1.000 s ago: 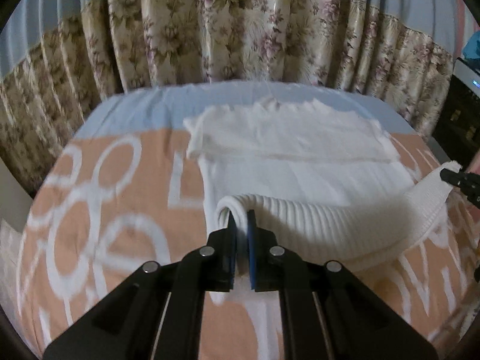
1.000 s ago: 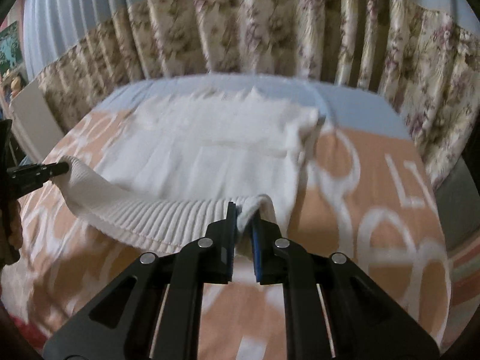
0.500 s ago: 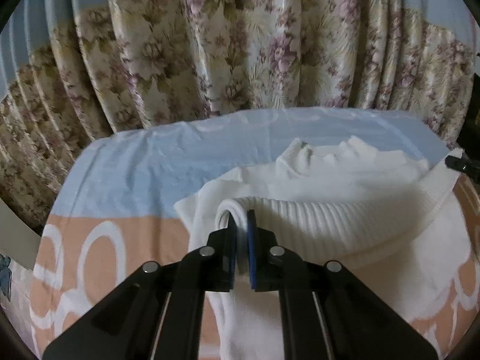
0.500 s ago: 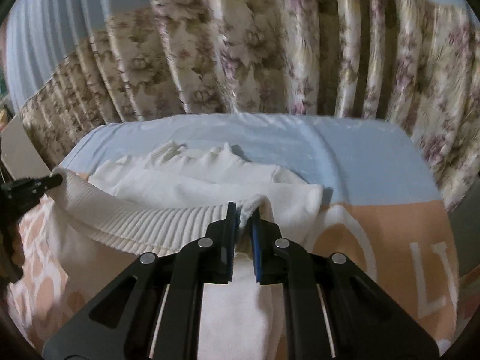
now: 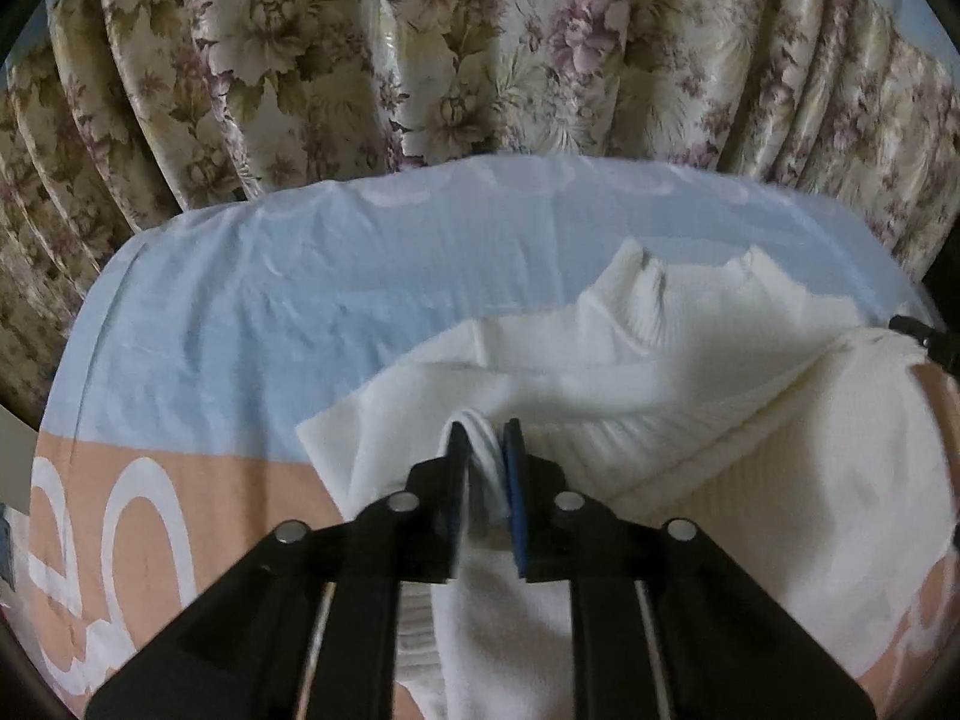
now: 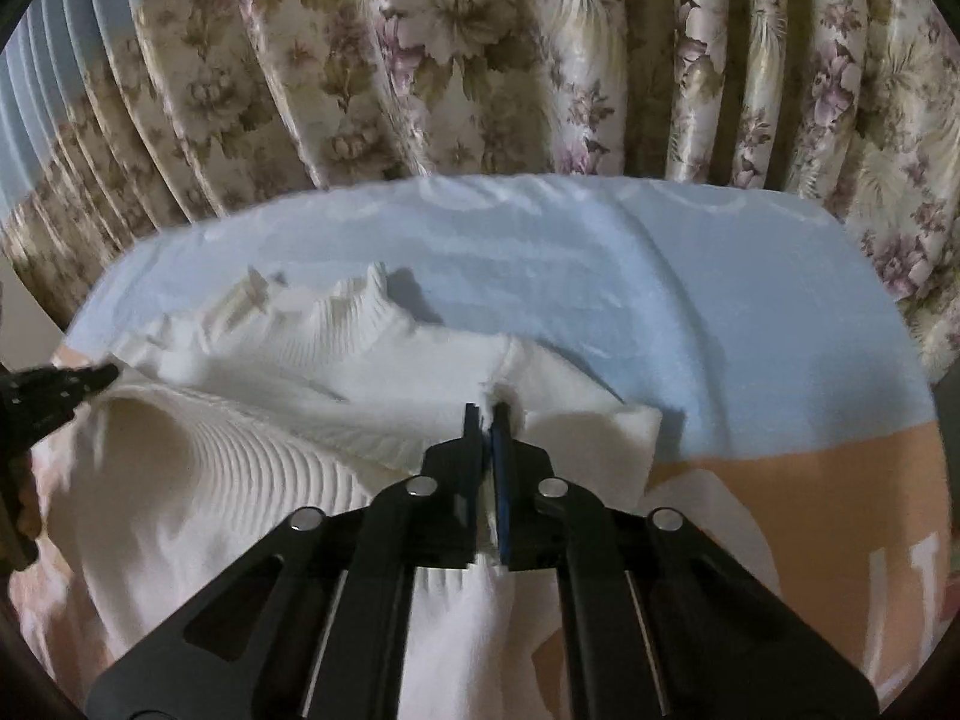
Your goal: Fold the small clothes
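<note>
A small white knit sweater (image 5: 690,372) lies on the bed, its ribbed hem folded forward over the body toward the turtleneck collar (image 5: 654,294). My left gripper (image 5: 486,438) is shut on the hem's left corner, low over the folded sleeve. My right gripper (image 6: 487,420) is shut on the hem's right corner, near the sweater's shoulder (image 6: 540,372). The right gripper's tip shows at the right edge of the left wrist view (image 5: 927,339); the left gripper's tip shows at the left edge of the right wrist view (image 6: 66,387). The ribbed hem (image 6: 252,438) sags between them.
The bed has a sheet that is light blue at the far end (image 5: 300,300) and orange with white letters nearer (image 6: 810,510). A floral curtain (image 5: 480,48) hangs right behind the bed's far edge.
Both grippers carried the hem forward and down over the sweater's body, toward the collar. The raised hem band has dropped onto the upper part of the sweater.
</note>
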`<state>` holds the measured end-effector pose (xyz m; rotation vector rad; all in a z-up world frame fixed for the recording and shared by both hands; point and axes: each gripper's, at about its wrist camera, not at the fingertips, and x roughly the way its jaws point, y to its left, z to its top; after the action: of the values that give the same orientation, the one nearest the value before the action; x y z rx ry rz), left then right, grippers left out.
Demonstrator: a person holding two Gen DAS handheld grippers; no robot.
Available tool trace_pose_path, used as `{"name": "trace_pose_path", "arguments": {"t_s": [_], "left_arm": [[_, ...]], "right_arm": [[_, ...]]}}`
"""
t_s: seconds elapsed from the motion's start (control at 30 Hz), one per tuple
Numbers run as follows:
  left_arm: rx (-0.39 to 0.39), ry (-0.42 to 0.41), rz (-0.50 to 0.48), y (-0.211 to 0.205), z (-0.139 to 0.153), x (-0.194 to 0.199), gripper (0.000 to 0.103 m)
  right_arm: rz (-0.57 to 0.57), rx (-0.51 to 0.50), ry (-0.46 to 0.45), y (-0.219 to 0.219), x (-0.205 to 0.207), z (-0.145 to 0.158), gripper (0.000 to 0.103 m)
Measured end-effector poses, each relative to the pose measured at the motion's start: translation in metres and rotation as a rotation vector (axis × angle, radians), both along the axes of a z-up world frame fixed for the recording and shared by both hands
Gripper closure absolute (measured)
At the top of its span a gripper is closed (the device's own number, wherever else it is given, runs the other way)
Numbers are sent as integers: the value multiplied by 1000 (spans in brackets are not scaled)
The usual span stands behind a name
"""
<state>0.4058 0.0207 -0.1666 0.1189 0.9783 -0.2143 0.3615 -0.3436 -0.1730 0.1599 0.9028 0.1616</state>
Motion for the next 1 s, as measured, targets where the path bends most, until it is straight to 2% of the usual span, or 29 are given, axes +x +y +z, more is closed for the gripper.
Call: {"name": "trace_pose_path", "arguments": {"t_s": [0.03, 0.07, 0.1, 0.13, 0.17, 0.3, 0.43, 0.5, 0.53, 0.57, 0.6, 0.63, 0.77, 0.83, 0.87, 0.9, 1.0], "left_arm": [[17, -25, 19, 2, 6, 0, 40], [39, -74, 39, 6, 14, -2, 24], [46, -109, 45, 10, 20, -4, 24], [48, -131, 48, 15, 26, -6, 24], [46, -132, 58, 17, 29, -5, 24], [1, -101, 75, 29, 25, -6, 24], [28, -55, 39, 16, 3, -6, 25], [55, -20, 22, 5, -12, -1, 37], [62, -8, 23, 3, -16, 0, 58], [58, 5, 23, 0, -20, 3, 71], [59, -5, 24, 0, -21, 3, 78], [68, -21, 19, -2, -20, 2, 95], [97, -52, 3, -6, -19, 0, 97], [98, -88, 23, -1, -13, -4, 98], [97, -102, 49, 4, -10, -4, 103], [120, -111, 76, 8, -11, -1, 103], [111, -61, 122, 25, -19, 14, 103]], "right_arm": [[-6, 25, 1, -3, 1, 2, 93], [-17, 51, -13, -7, -1, 6, 81], [-28, 57, -30, -10, -2, 10, 57], [-42, 61, -57, -14, -5, 16, 48], [-51, 70, -78, -18, -9, 21, 44], [-75, 76, -93, -31, -17, 29, 41], [-37, 73, -64, -26, -21, 18, 40], [-4, 51, -44, -16, -21, 9, 40], [10, 39, -34, -11, -20, 5, 40], [20, 27, -26, -6, -18, 1, 41], [30, 4, -15, 1, -14, -3, 45], [35, -10, -12, 5, -12, -5, 49], [61, -95, 12, 18, -2, -13, 88], [80, -130, -12, 23, -2, -13, 92], [88, -146, -39, 24, -4, -10, 93], [85, -162, -69, 24, -6, -5, 93], [32, -154, -104, 14, -4, 1, 93]]}}
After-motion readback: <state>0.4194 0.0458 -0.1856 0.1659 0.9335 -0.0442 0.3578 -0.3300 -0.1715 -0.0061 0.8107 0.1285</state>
